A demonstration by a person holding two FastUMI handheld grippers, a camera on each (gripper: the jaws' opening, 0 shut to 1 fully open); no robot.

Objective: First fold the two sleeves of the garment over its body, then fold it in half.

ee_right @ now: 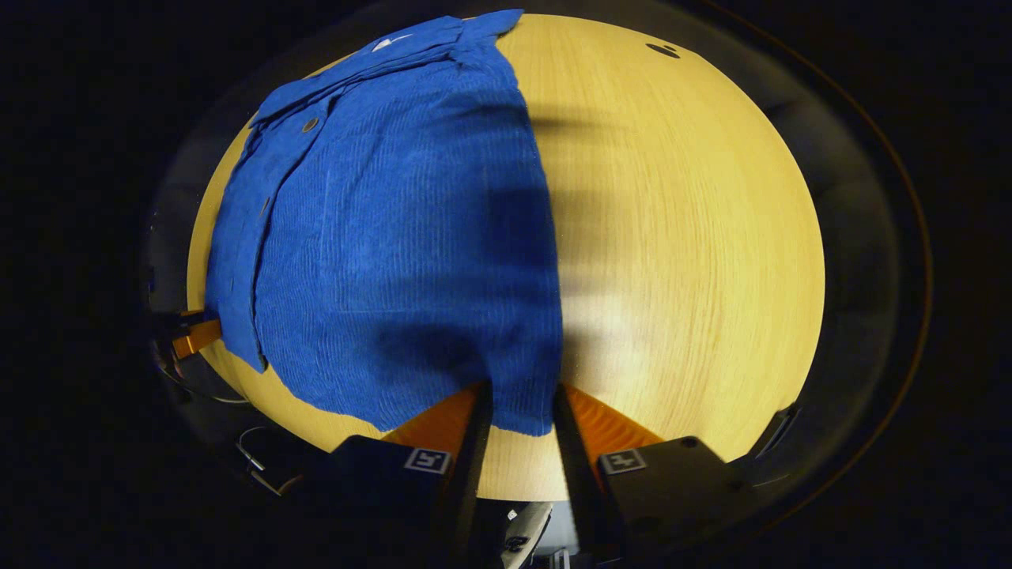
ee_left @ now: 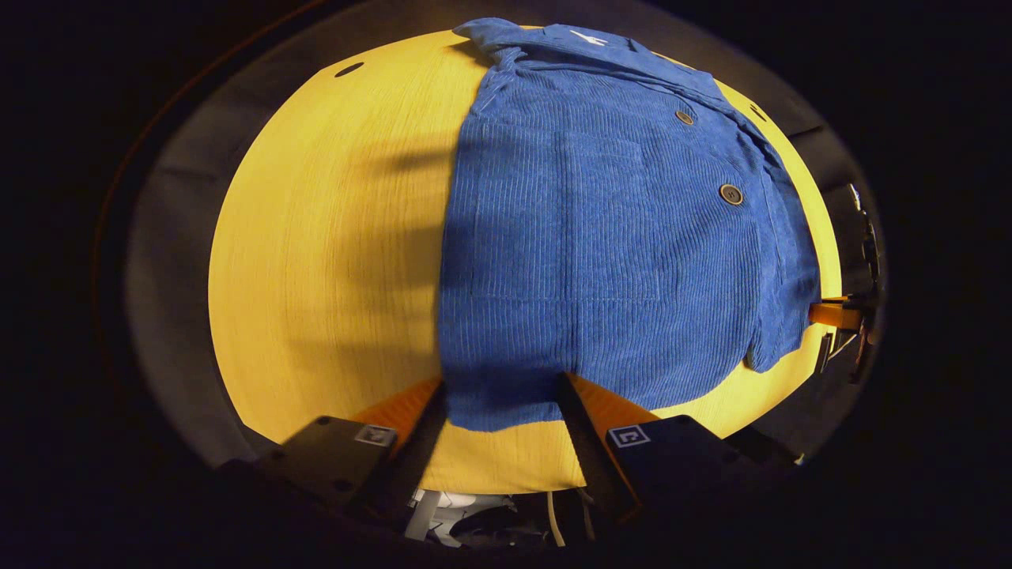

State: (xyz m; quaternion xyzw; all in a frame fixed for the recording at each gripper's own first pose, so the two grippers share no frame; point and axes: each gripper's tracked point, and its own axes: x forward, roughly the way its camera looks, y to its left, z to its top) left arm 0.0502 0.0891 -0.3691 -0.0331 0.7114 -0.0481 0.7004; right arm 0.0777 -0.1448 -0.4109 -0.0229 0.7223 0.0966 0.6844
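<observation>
In the left gripper view, the left hand-held gripper (ee_left: 502, 399) stands with its fingers spread wide, astride the near hem corner of the blue corduroy garment (ee_left: 601, 237); whether they press on it I cannot tell. The right hand-held gripper (ee_right: 518, 407) straddles the opposite hem corner more narrowly. The garment lies flat, buttons (ee_left: 730, 194) up, collar (ee_left: 553, 39) farthest. Bare wooden tabletop (ee_left: 332, 261) flanks it out to the rounded edge.

Recording booth, not home: pale wood table (ee_left: 332, 261) filling frame centre, dark cloth wall (ee_left: 182, 205) curving around edges, cables (ee_right: 261, 466) hanging lower left.
</observation>
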